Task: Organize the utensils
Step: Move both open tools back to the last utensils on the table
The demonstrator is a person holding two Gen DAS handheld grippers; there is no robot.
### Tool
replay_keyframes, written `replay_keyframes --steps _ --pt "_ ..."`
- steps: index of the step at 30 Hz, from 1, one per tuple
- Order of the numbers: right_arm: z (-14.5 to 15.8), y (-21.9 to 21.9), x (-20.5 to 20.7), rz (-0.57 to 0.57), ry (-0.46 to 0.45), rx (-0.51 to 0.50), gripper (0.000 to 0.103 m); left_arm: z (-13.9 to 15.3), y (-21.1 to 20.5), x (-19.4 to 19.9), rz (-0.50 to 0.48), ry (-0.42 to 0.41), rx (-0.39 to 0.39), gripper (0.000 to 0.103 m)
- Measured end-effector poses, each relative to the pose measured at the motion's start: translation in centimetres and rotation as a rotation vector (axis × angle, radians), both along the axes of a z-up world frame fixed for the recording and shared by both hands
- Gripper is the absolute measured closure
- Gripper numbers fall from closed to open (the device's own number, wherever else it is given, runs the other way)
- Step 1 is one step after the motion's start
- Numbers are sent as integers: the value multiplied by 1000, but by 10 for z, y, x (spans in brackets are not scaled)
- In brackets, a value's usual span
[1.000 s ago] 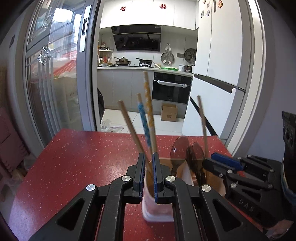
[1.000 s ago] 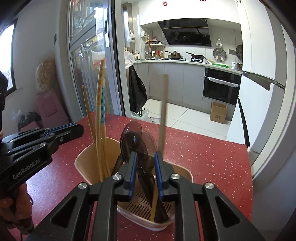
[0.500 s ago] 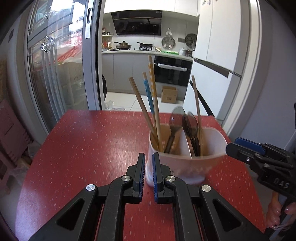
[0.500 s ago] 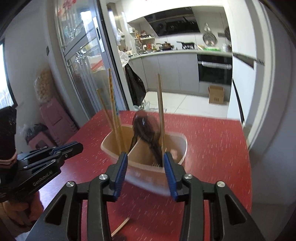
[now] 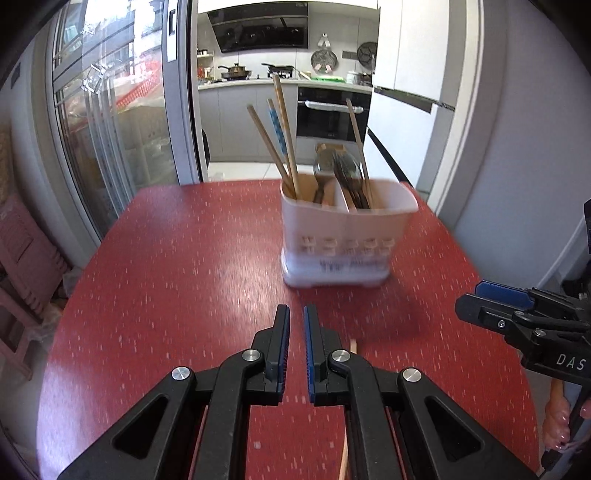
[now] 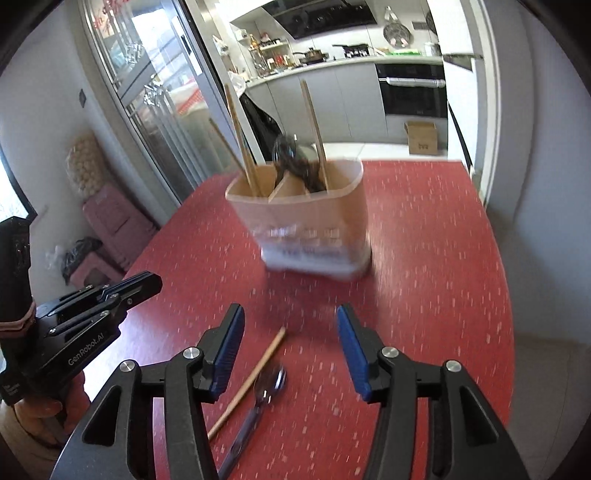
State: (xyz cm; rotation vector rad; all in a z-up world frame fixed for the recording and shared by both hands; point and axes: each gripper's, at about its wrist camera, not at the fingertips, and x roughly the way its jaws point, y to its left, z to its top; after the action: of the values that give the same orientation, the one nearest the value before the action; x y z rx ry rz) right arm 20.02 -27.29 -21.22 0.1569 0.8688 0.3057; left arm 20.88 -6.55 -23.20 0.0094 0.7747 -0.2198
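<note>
Both grippers have drawn back from the utensil holder [image 5: 349, 236] since a second ago, when each was right over its rim. The left gripper [image 5: 296, 345] hangs over the near half of the table [image 5: 177, 266] with its jaws pressed almost together, only a thin slit between the blue pads, pinching nothing. The right gripper [image 6: 290, 345] then had its jaws narrowed beside a chopstick in the holder; now they are spread wide and empty.

The holder stands upright toward the far edge of the table, blurred by camera motion. A divider splits it: three chopsticks [image 5: 280, 136], one with a blue pattern, lean in the left compartment, while dark spoons [image 5: 345, 173] and one more chopstick [image 5: 356, 142] stand in the right one.

On the table near the front edge, under the right gripper, lie a loose chopstick [image 6: 246, 382] and a spoon [image 6: 258, 398], side by side.

The table is red with pale flecks. Beyond its far edge a sliding glass door [image 5: 122, 122] opens onto a kitchen with grey cabinets, a built-in oven [image 5: 332, 114] and a dark range hood [image 5: 258, 26]. A cardboard box [image 6: 421, 136] sits on the kitchen floor.

The left gripper's body reads "GenRobot.AI" in the right wrist view; the right one shows "DAS" in the left wrist view.
</note>
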Motion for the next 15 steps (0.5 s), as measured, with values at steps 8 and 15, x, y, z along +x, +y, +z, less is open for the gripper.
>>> replay_keyframes --steps 8,15 --pt "-34 4 -41 -15 109 -1 46 -37 12 -40 -8 91 -2 67" --pt "-70 15 -61 -28 216 -12 46 -81 28 -63 8 195 -14 67"
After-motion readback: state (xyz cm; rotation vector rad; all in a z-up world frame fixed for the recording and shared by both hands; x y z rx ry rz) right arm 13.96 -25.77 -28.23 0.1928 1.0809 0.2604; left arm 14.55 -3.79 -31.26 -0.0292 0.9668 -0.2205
